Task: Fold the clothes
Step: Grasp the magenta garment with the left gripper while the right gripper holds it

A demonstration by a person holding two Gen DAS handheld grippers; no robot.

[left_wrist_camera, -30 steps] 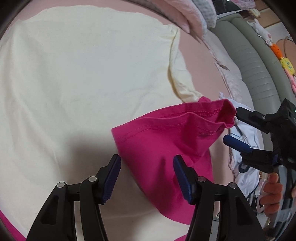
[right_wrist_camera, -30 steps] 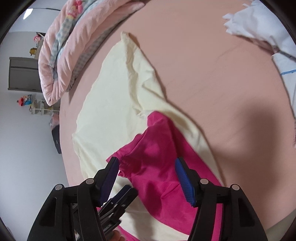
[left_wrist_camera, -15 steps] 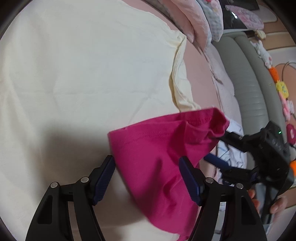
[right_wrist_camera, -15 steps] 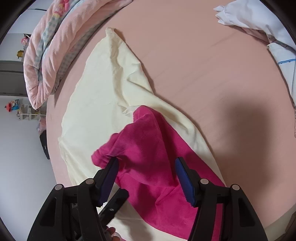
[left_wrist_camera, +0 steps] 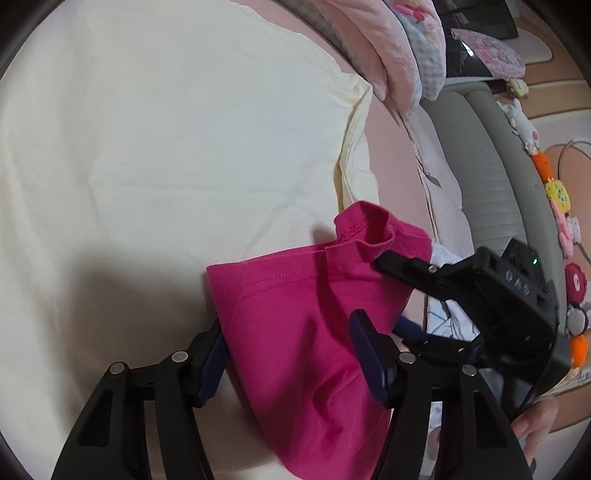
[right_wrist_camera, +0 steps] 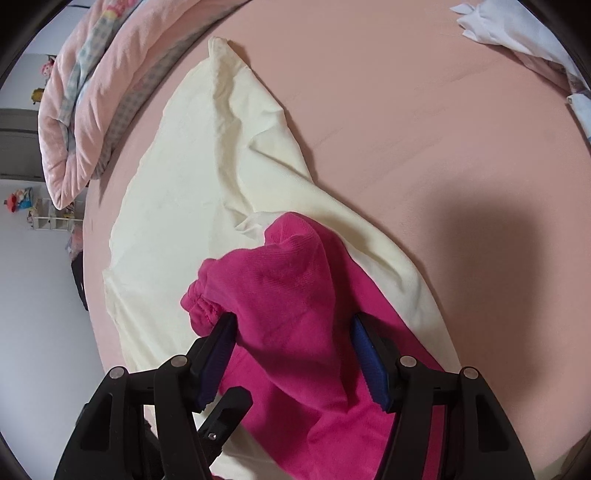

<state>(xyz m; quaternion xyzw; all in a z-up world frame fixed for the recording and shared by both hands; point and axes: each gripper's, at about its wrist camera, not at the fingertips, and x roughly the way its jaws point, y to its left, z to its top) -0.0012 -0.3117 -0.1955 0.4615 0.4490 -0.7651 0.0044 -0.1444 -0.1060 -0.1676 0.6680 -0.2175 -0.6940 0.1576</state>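
A magenta garment (left_wrist_camera: 303, 332) lies bunched on a large cream garment (left_wrist_camera: 166, 166) spread over the pink bed. In the left wrist view my left gripper (left_wrist_camera: 288, 354) is open, its blue pads on either side of the magenta hem. My right gripper (left_wrist_camera: 391, 291) comes in from the right, open around the magenta corner. In the right wrist view the right gripper (right_wrist_camera: 291, 354) is open with the bunched magenta cloth (right_wrist_camera: 288, 295) between its pads, over the cream garment (right_wrist_camera: 207, 184). A fingertip (right_wrist_camera: 229, 410) of the left gripper shows at the bottom left.
A rolled pink quilt (right_wrist_camera: 85, 92) lies along the far edge of the pink sheet (right_wrist_camera: 424, 129). White clothes (right_wrist_camera: 524, 33) lie at the far right. A grey padded headboard (left_wrist_camera: 491, 177) with plush toys (left_wrist_camera: 557, 192) stands at the right of the left wrist view.
Both grippers have moved in on the magenta garment. Its corner now sits between the right gripper's fingers and is more bunched up. Both stay open.
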